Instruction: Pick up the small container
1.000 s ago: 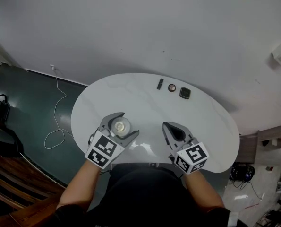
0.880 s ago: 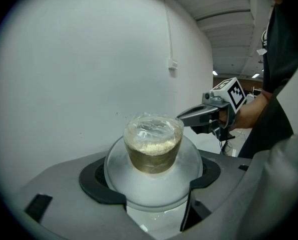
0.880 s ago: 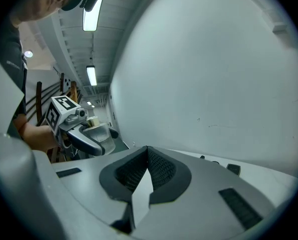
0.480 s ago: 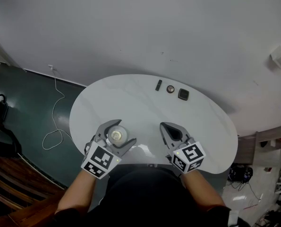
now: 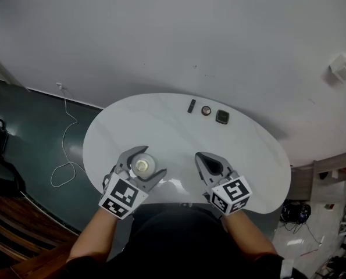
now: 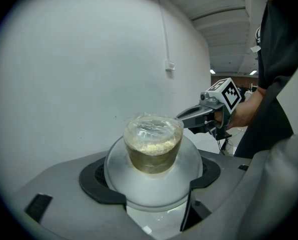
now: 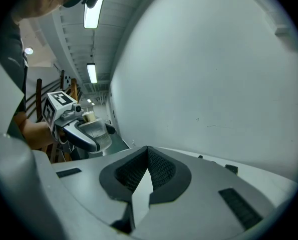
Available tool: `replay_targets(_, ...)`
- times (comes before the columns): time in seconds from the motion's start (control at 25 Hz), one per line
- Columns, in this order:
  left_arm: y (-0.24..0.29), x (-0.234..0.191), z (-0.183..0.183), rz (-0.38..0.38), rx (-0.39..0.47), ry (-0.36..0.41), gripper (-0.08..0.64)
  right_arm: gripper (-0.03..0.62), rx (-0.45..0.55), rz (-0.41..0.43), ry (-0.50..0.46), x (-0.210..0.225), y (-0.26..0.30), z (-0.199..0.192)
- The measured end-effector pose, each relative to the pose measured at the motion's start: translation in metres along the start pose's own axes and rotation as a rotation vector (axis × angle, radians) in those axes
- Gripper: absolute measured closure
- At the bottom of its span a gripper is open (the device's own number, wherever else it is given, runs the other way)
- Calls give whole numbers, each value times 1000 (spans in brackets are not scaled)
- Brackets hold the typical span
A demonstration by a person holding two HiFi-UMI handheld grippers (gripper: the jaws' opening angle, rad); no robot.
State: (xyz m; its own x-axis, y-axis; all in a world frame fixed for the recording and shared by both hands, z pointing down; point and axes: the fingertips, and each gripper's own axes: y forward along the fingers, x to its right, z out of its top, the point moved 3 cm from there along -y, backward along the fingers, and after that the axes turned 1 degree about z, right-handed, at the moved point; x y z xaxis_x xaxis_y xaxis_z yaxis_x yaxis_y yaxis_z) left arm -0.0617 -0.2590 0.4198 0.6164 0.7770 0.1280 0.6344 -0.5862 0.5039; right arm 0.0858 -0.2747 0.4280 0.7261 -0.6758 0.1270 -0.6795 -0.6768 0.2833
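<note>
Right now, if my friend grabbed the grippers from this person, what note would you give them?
Left gripper: shut on the container, near the front edge of the table.
Right gripper: shut, empty, off to the side.
Done: the container is gripped.
Left: lift it clear. I can't tell whether it is off the table yet.

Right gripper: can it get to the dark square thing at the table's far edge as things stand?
Probably yes. Only bare table lies between the right gripper and the dark square item, nothing blocking. Its fingers are closed and empty, so they would need opening first.
</note>
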Motion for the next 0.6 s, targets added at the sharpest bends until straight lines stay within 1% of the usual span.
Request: replay_targets(0.6, 2, -3, -2, 7, -10, 10, 213, 597, 9, 4, 14, -3, 0, -2)
